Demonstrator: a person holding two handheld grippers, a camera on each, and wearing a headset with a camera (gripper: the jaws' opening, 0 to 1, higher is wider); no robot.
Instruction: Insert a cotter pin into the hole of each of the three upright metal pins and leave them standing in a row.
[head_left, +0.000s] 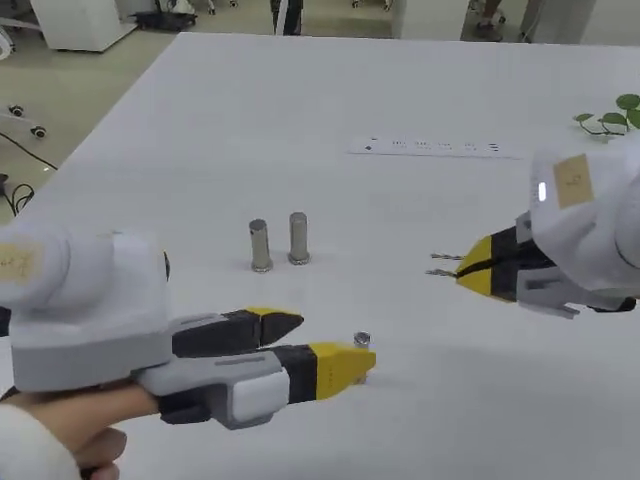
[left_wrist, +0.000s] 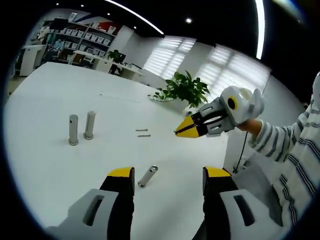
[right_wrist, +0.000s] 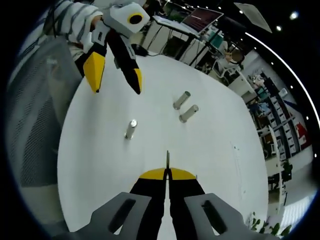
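Cotter pin (right_wrist: 167, 158), seemingly, between right gripper (right_wrist: 168, 173) tips

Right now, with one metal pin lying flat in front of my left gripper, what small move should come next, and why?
Probably ease the left gripper forward and shut its open jaws on the lying pin, to stand it beside the two upright pins. The right gripper holds a cotter pin ready, jaws shut.
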